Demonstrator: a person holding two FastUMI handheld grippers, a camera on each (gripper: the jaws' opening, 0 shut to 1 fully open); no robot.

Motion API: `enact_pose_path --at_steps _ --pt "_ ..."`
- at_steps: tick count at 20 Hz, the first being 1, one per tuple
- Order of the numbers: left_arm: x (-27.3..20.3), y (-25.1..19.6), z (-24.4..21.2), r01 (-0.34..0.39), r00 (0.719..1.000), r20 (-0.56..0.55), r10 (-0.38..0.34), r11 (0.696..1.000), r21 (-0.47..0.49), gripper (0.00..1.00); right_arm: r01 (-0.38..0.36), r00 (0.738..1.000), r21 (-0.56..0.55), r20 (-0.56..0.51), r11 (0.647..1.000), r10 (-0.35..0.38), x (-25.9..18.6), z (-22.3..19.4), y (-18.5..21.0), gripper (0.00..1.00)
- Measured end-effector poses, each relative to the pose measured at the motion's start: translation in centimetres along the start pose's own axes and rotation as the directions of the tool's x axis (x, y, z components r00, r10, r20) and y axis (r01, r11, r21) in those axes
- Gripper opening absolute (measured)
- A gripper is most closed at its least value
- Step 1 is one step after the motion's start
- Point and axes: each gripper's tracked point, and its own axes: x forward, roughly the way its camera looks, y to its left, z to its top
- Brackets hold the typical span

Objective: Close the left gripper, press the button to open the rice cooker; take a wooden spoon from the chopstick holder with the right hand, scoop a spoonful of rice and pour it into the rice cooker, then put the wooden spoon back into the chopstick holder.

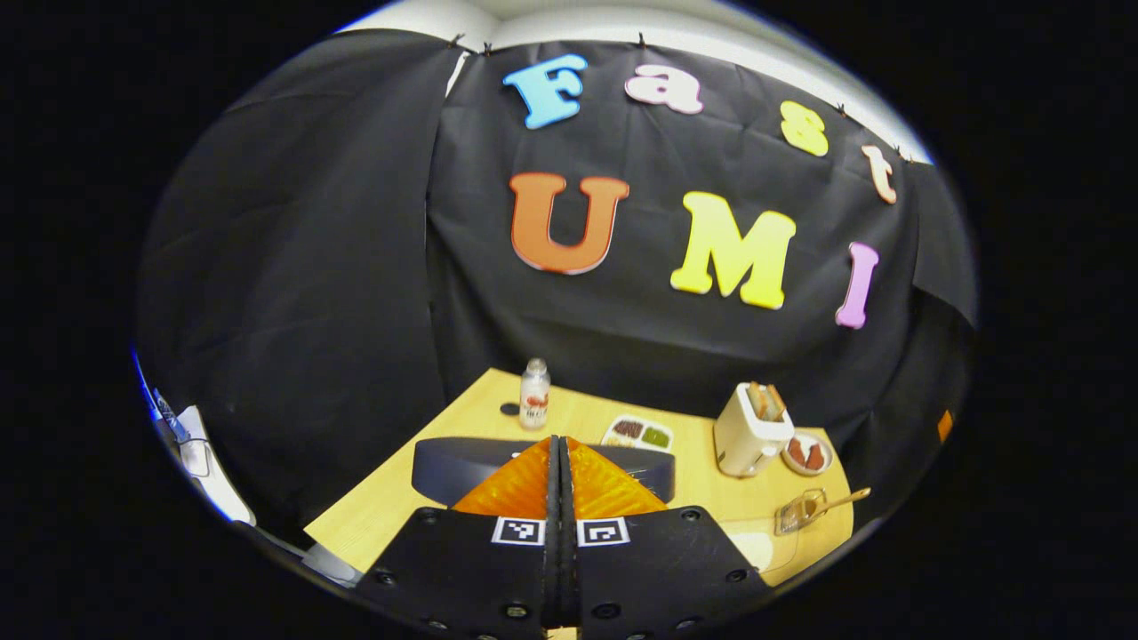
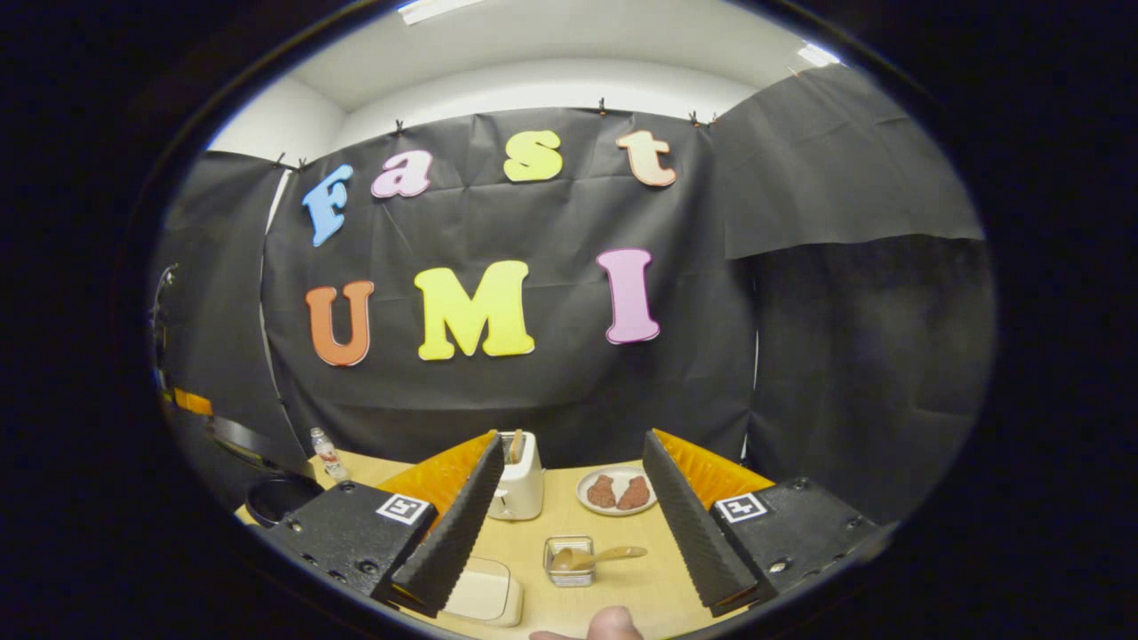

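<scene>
My left gripper (image 1: 558, 442) is shut with nothing between its fingers, its tips right in front of the dark rice cooker (image 1: 440, 464). In the right gripper view the rice cooker (image 2: 277, 498) sits at the far left, and its lid looks raised. My right gripper (image 2: 573, 453) is open and empty above the table. Below it stands a clear chopstick holder (image 2: 569, 562) with the wooden spoon (image 2: 613, 555) lying in it. The same holder (image 1: 800, 511) and spoon (image 1: 845, 500) are at the right in the left gripper view. A pale flat rice container (image 2: 480, 591) lies beside my right gripper's left finger.
On the wooden table (image 2: 622, 587) stand a white toaster (image 2: 518, 484), a plate of brown food (image 2: 615, 491) and a small bottle (image 2: 329, 455). A tray of food (image 1: 637, 433) lies behind the cooker. A fingertip (image 2: 613, 624) shows at the bottom edge.
</scene>
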Motion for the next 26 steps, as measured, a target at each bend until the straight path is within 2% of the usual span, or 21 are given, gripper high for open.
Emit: enact_pose_path --at_steps 5,8,13,14,15,16,17,18,24,26 --pt "-2.0 -0.6 1.8 0.002 0.995 0.103 -0.003 1.000 0.015 0.00 0.036 0.999 -0.008 -0.015 0.999 -0.036 -1.0 -0.5 -1.5 1.00" --pt "-3.5 -2.1 2.1 0.030 0.990 0.137 -0.035 0.999 0.035 0.02 0.048 0.998 -0.026 -0.036 0.999 -0.048 -1.8 -1.1 -2.3 1.00" --pt "-5.4 -2.9 2.8 0.035 0.975 0.217 -0.050 0.997 0.068 0.77 0.040 0.997 -0.047 -0.070 0.998 -0.044 -3.1 -2.9 -2.4 1.00" --pt "-5.8 -3.2 2.9 0.032 0.972 0.232 -0.047 0.997 0.068 1.00 0.034 0.996 -0.048 -0.077 0.998 -0.038 -3.2 -3.5 -2.3 1.00" --pt "-6.0 -3.4 3.0 0.025 0.968 0.248 -0.043 0.997 0.075 0.96 0.026 0.995 -0.048 -0.090 0.999 -0.031 -3.3 -4.4 -2.3 1.00" --pt "-6.4 -3.7 3.1 0.024 0.963 0.265 -0.047 0.996 0.090 0.84 0.022 0.994 -0.049 -0.109 0.999 -0.027 -3.3 -5.4 -2.2 1.00" --pt "-6.7 -4.1 3.2 0.026 0.959 0.279 -0.053 0.995 0.100 0.83 0.018 0.991 -0.043 -0.128 0.999 -0.024 -3.4 -6.5 -2.3 1.00" --pt "-7.1 -4.7 3.2 0.034 0.955 0.290 -0.064 0.994 0.107 0.94 0.014 0.988 -0.034 -0.150 0.999 -0.019 -3.4 -7.4 -2.3 1.00" --pt "-7.9 -8.0 3.3 0.086 0.942 0.315 -0.116 0.990 0.108 0.94 0.006 0.975 0.010 -0.224 1.000 -0.003 -1.6 -13.1 -2.2 1.00" --pt "-7.6 -8.6 2.9 0.093 0.946 0.301 -0.120 0.990 0.103 0.94 -0.001 0.960 0.019 -0.281 1.000 0.006 -0.4 -16.0 -1.9 1.00"
